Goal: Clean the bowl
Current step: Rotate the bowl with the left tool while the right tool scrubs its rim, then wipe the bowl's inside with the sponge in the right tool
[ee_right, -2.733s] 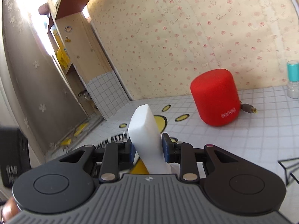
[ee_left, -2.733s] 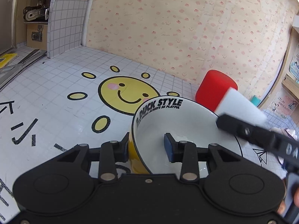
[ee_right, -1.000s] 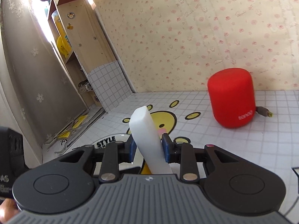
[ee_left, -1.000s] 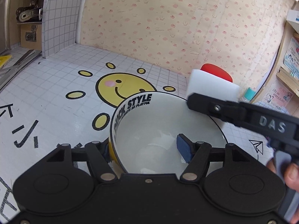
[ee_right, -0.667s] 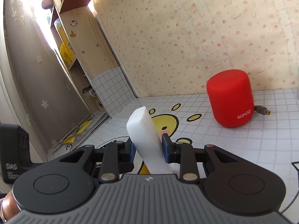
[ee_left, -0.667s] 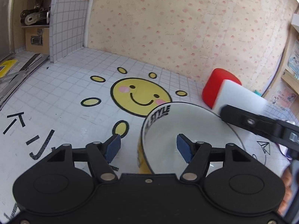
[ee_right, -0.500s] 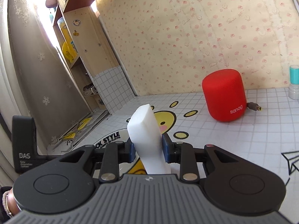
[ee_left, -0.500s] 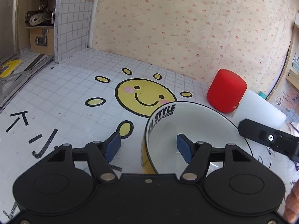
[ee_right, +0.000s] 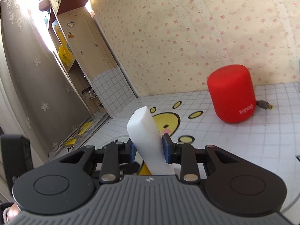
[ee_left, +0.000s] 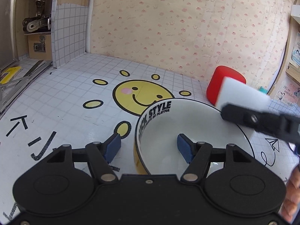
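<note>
A white bowl with a yellow outside and black "STYLE" lettering stands on the tiled tabletop. My left gripper is open and straddles its near left wall: one blue pad sits outside, apart from the wall, and the other inside the bowl. My right gripper is shut on a white sponge block that sticks up between its pads. In the left wrist view the sponge hangs at the bowl's far right rim, with the right gripper's black finger across it. A sliver of the bowl's rim shows below the right gripper.
A red cylindrical speaker with a cable plug stands near the wallpapered back wall, behind the bowl. A wooden shelf unit with metal parts stands at the far left. A smiling sun is printed on the tabletop. A person's hand shows at the right edge.
The sponge in the right gripper has moved from beside the bowl to its far right rim, in front of the red speaker. The left gripper's jaws stay apart around the bowl's wall.
</note>
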